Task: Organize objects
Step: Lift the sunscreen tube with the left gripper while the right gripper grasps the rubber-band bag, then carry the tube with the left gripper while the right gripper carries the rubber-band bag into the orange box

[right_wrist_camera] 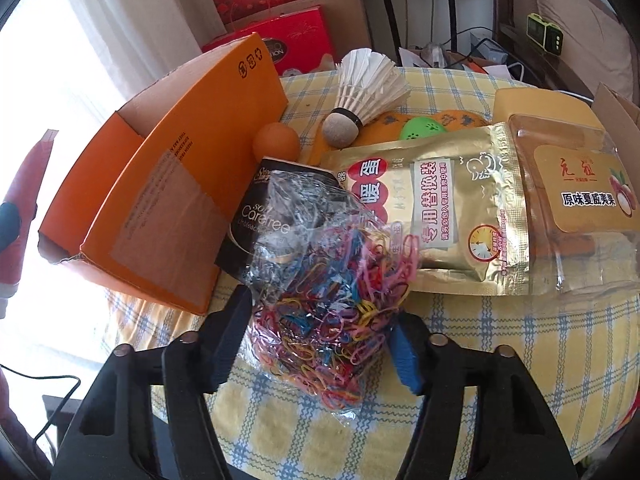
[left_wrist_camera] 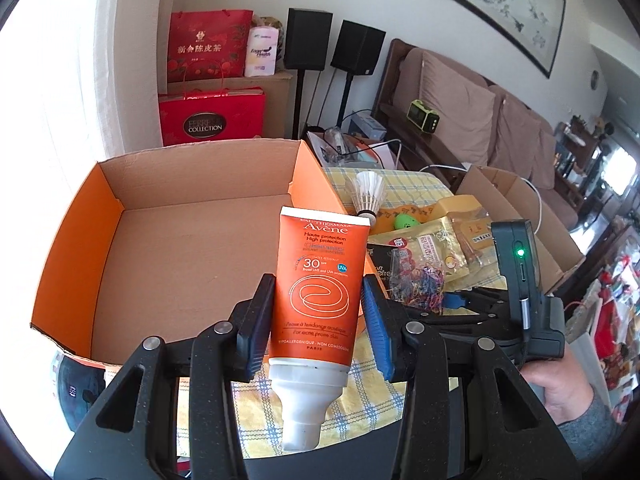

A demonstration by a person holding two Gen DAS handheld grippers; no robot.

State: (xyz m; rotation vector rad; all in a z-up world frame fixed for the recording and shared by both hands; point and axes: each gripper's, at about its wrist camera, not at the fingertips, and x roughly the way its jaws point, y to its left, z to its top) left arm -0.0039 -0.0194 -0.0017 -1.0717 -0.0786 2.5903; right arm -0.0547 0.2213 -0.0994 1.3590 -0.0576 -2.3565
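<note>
Holding the sunscreen tube [left_wrist_camera: 316,300] pinched between the pads of my left gripper [left_wrist_camera: 318,316], I had it just at the near edge of the orange box [left_wrist_camera: 72,264], above the checked tablecloth [left_wrist_camera: 372,396]. My right gripper [right_wrist_camera: 320,340] straddled the bag of rubber bands [right_wrist_camera: 324,312]; whether it was truly squeezing, I could not tell. I judged the slick tube might slide through the pads, being gripped mid-body with its heavy cap hanging free. Its long axis ran along my fingers, cap toward me, crimped end toward the box.
</note>
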